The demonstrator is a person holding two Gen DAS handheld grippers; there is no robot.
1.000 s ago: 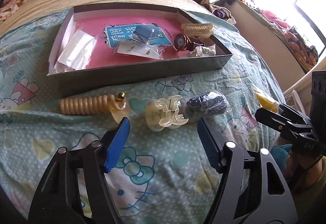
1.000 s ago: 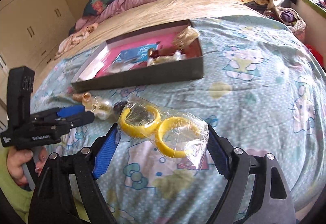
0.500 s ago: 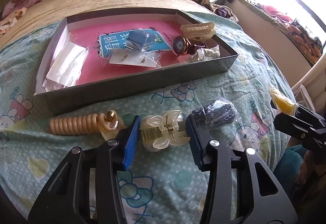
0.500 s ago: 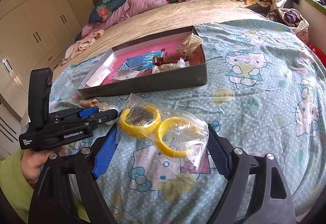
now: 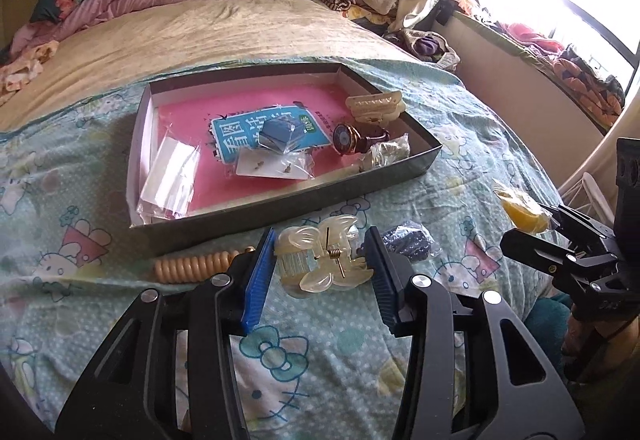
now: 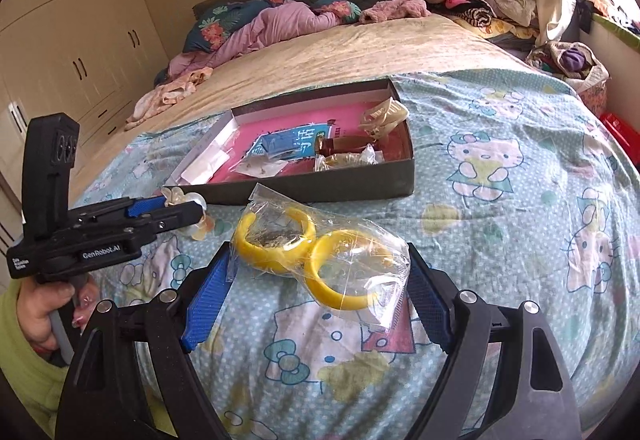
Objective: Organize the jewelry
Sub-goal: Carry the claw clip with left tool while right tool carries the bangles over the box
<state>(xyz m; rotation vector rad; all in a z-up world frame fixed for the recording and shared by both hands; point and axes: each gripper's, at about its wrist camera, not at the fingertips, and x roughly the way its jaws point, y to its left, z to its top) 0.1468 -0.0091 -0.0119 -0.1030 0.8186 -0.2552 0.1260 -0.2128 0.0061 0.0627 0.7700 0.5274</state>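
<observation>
The left tool (image 5: 322,260), at lower centre of its own view, has its blue pads against both sides of a translucent cream butterfly-shaped claw clip (image 5: 320,260), seemingly gripping it for the shallow grey pink-lined box (image 5: 280,207) just above. The right tool (image 6: 316,280) grips a clear plastic bag holding two yellow bangles (image 6: 316,252), probably box-bound too. Only the left view shows the beige coiled hair tie (image 5: 192,264) and dark blue beads (image 5: 408,240) on the bed.
</observation>
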